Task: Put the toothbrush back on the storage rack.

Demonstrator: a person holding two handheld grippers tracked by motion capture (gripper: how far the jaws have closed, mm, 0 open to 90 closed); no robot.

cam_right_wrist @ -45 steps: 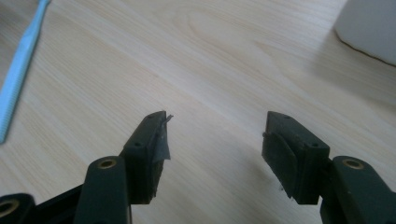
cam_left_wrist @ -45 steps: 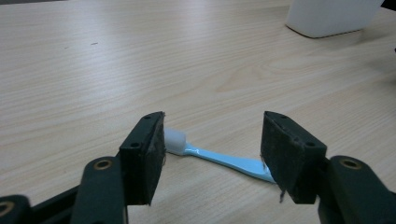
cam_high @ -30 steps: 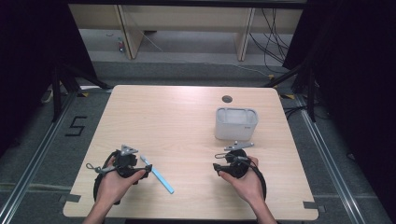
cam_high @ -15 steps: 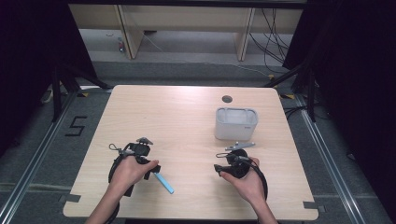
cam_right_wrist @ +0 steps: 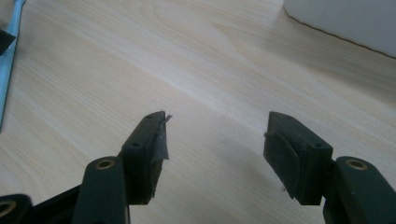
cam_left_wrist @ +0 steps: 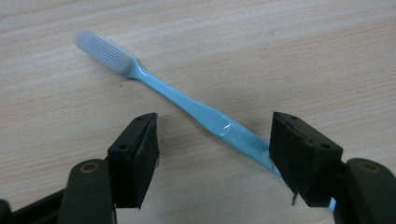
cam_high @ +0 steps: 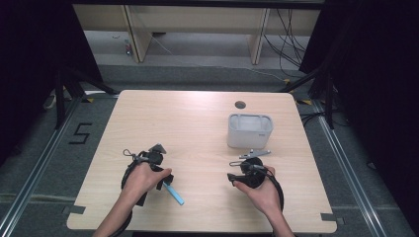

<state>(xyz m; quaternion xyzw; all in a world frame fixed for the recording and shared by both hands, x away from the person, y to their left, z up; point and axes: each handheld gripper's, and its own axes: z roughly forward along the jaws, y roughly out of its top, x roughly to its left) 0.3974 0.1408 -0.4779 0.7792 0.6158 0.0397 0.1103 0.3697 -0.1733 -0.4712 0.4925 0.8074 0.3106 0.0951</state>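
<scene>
I am reading one mark: a black "5" (cam_high: 80, 133) taped on the floor (cam_high: 44, 163) left of the table (cam_high: 197, 123). Nothing else is showing legible text.

Toothbrush (cam_high: 174, 193), bin (cam_high: 249, 131) on table (cam_high: 188, 123)

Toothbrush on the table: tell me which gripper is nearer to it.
Left. The left gripper hangs right over the blue toothbrush, open fingers straddling its handle. The right gripper sits apart across the table, nearer the white container.
</scene>
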